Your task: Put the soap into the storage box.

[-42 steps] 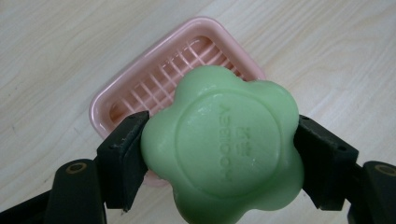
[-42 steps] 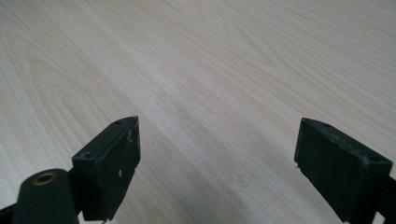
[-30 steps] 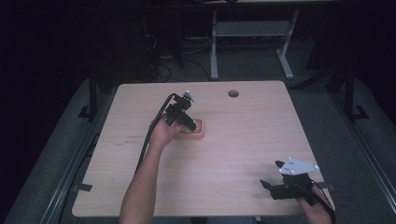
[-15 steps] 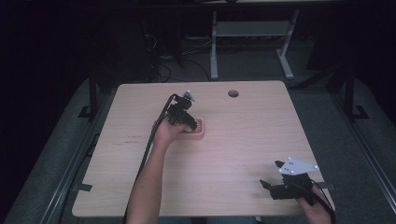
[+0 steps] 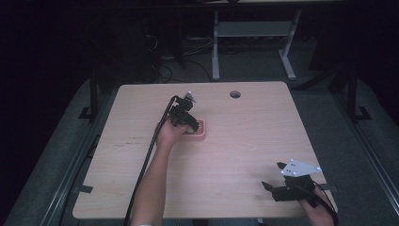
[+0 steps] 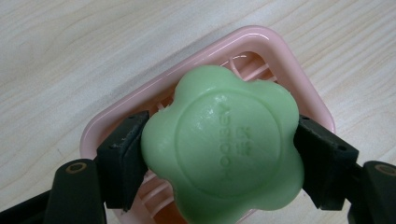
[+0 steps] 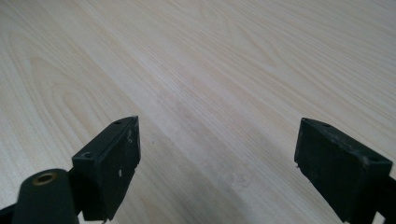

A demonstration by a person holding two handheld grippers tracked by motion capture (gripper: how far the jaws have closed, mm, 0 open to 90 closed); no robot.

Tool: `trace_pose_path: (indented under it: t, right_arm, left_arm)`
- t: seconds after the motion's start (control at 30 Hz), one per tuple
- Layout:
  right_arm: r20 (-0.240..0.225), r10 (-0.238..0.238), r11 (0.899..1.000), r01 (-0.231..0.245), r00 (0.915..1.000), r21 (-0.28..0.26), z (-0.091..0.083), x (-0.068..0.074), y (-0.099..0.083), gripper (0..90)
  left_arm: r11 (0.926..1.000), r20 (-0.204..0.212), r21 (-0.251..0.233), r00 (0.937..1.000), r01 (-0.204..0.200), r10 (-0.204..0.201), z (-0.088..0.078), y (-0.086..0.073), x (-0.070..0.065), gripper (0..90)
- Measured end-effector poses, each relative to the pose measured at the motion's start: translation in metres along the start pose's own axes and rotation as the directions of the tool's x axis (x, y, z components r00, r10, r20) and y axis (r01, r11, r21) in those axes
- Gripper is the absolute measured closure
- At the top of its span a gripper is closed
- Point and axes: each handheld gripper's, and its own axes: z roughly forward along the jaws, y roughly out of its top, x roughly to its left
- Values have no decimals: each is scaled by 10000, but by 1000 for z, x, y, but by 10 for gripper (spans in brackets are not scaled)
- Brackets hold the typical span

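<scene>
In the high view, the left gripper [image 5: 190, 123] sits over a pink soap dish [image 5: 201, 129] near the middle of the wooden bench [image 5: 244, 136], held by the person's left hand [image 5: 168, 135]. The right gripper [image 5: 282, 181] rests near the bench's near right corner, well apart from the dish.

In the left gripper view, the jaws are clamped on a green flower-shaped soap bar [image 6: 223, 149], one pad on each side, directly above the slatted pink dish [image 6: 275, 44].

In the right gripper view, the jaws stand wide apart over bare wood [image 7: 210, 84], gripping nothing.
</scene>
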Motion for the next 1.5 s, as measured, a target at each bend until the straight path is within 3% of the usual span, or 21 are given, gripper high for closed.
trace_pose_path:
  t: [0.33,0.57,0.67,1.5]
  right_arm:
    - [-10,-11,10000,11,10000,10,0,0,0,138]
    - [-22,-17,10000,17,10000,1,0,0,0,138]
    - [-12,-11,10000,11,10000,-17,0,0,0,138]
    - [-8,-126,9999,126,9999,19,1,0,0,138]
  left_arm:
    - [9999,-127,152,9999,-67,69,5,1,0,261]
    - [9998,-85,91,9998,172,-172,8,-1,1,259]
    - [9998,-253,200,9997,-50,55,8,-1,0,257]
    - [9995,-364,-161,9990,-279,273,-9,-4,-1,219]
